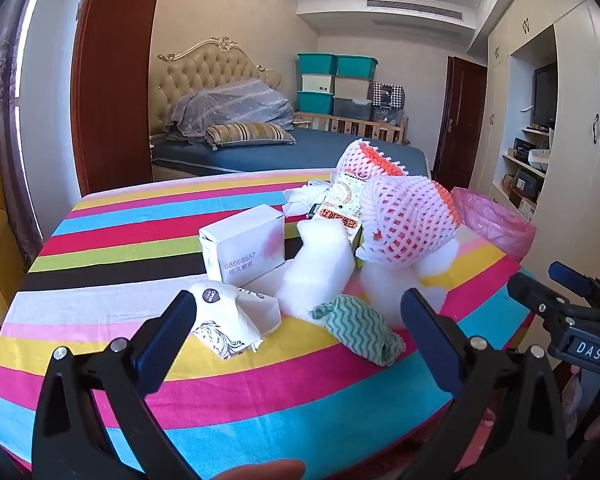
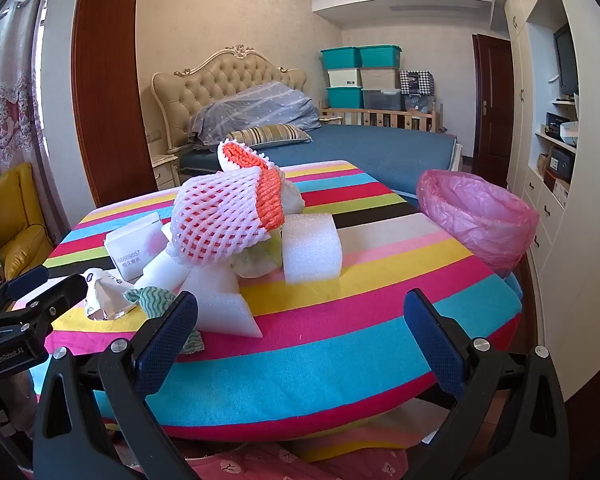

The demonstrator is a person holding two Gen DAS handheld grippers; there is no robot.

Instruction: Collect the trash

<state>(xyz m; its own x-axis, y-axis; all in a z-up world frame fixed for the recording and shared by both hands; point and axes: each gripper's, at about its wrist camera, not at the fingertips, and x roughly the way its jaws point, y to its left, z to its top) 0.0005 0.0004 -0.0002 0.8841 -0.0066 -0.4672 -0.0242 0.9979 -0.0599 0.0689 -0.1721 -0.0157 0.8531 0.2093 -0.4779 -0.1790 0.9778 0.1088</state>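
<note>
A pile of trash lies on the round table with the striped cloth (image 1: 112,240): a white box (image 1: 244,246), a crumpled paper pack (image 1: 236,320), white foam pieces (image 1: 316,272), a green wavy cloth (image 1: 360,326), a printed carton (image 1: 342,204) and pink and orange foam nets (image 1: 408,220). My left gripper (image 1: 296,328) is open and empty just short of the pile. My right gripper (image 2: 300,328) is open and empty at the table's near edge, with a foam piece (image 2: 220,304) by its left finger. A bin with a pink bag (image 2: 476,216) stands at the table's right.
A bed (image 2: 360,148) lies behind the table, with stacked storage boxes (image 2: 360,76) beyond it. White cupboards and shelves (image 2: 556,140) line the right wall. A yellow armchair (image 2: 16,216) stands at the left. Each gripper shows in the other's view, left (image 2: 20,312) and right (image 1: 572,308).
</note>
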